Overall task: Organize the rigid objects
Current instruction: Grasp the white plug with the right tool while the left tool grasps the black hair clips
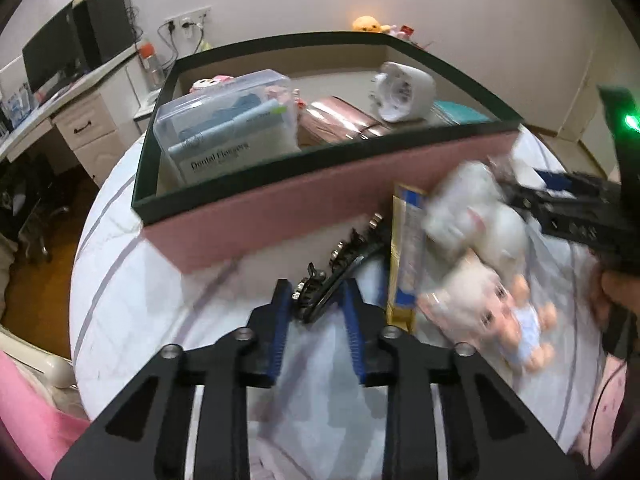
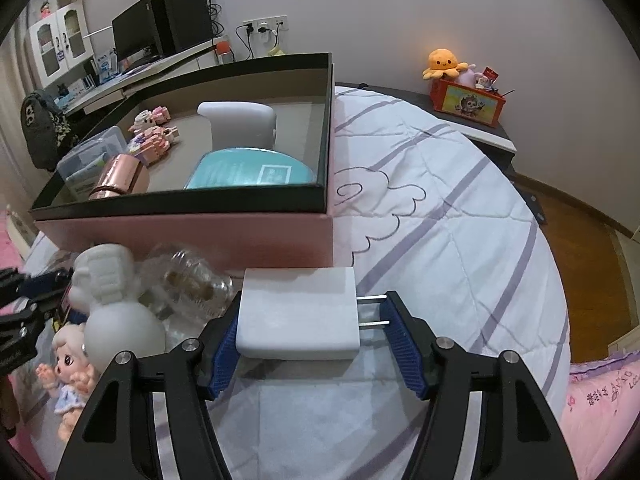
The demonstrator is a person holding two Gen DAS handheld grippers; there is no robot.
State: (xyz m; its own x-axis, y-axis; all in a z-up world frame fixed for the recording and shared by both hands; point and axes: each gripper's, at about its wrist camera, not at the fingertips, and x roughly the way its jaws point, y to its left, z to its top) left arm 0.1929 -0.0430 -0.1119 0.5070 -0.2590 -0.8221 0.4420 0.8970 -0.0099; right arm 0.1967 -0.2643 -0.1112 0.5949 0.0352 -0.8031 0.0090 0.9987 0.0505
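My left gripper (image 1: 316,292) is shut on the lower end of a black hair clip (image 1: 344,256) that lies on the white quilt in front of a pink box (image 1: 280,208) with a dark green rim. In the right wrist view, my right gripper (image 2: 316,308) is shut on a white charger plug (image 2: 296,312). One pad presses the plug's body and the other rests on its two metal prongs. The pink box (image 2: 180,236) stands just behind the plug. It holds a clear dental flosser case (image 1: 224,128), a rose-gold item (image 2: 120,180), a white device (image 2: 240,124) and a teal pack (image 2: 248,172).
Loose items lie on the quilt between the grippers: a white figurine (image 2: 112,304), a small doll (image 2: 68,376), a clear bottle (image 2: 188,284) and a yellow and blue carton (image 1: 404,260). A bedside table with an orange plush (image 2: 444,64) stands at the back right, and a desk (image 2: 132,72) at the back left.
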